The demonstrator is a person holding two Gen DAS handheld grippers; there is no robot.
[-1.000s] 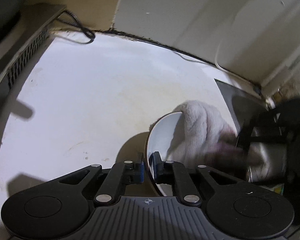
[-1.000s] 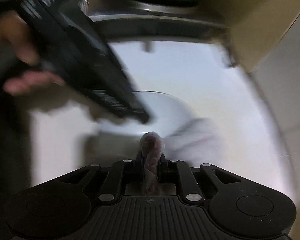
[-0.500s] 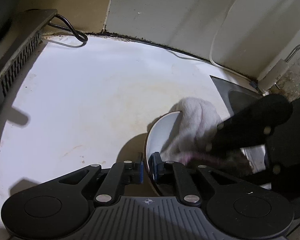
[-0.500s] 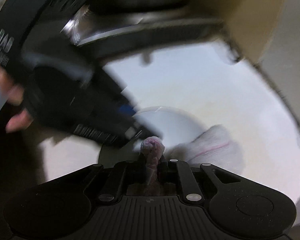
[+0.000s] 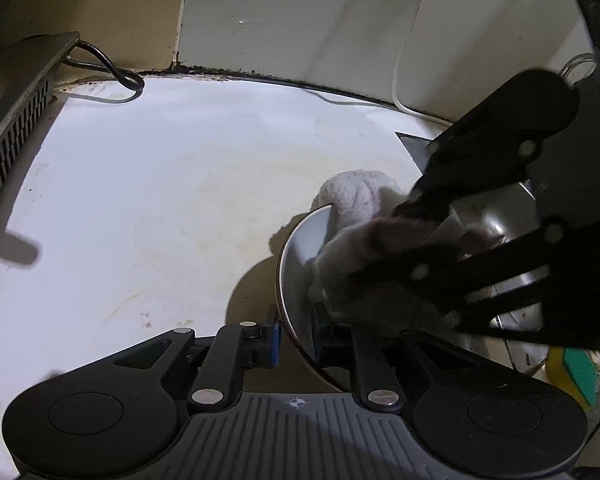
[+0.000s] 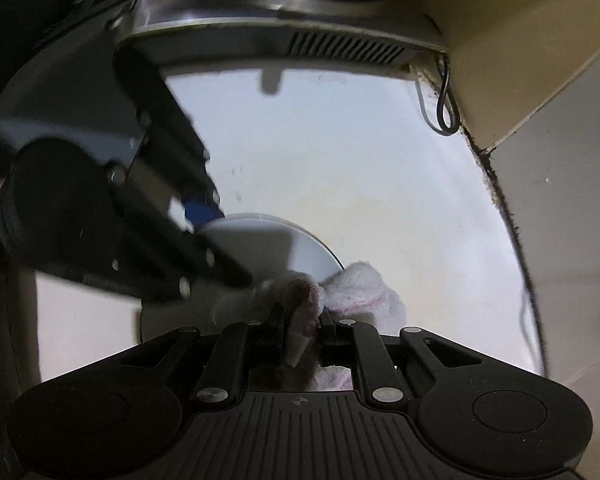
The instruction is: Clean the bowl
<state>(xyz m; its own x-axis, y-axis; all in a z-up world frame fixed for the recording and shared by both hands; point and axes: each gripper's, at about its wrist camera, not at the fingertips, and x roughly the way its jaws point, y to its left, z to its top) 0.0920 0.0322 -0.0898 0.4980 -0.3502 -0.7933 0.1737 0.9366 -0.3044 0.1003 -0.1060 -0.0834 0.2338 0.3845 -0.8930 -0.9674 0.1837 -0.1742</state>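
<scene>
Left hand-held gripper (image 5: 296, 332): jaws straddle the near rim of the bowl (image 5: 300, 248) and are opening at this moment; the rim sits between the pads, with a gap visible on the outer side, so the grip reads as loosening rather than clamped.

Bowl: white inside, dark rim, tilted up on edge on the white desk (image 5: 160, 200). Contents: one pale cloth (image 5: 352, 200), bunched against the inner wall, part of it spilling over the far rim.

Right hand-held gripper (image 6: 304, 316): clenched on a twisted fold of the cloth, holding it inside the bowl.

Beyond the bowl, to its right in the left wrist view: a steel sink (image 5: 500, 232), largely hidden by the right tool.

Farther from the bowl: a black cable (image 5: 112, 70) looped at the desk's back edge, by the wall.
</scene>
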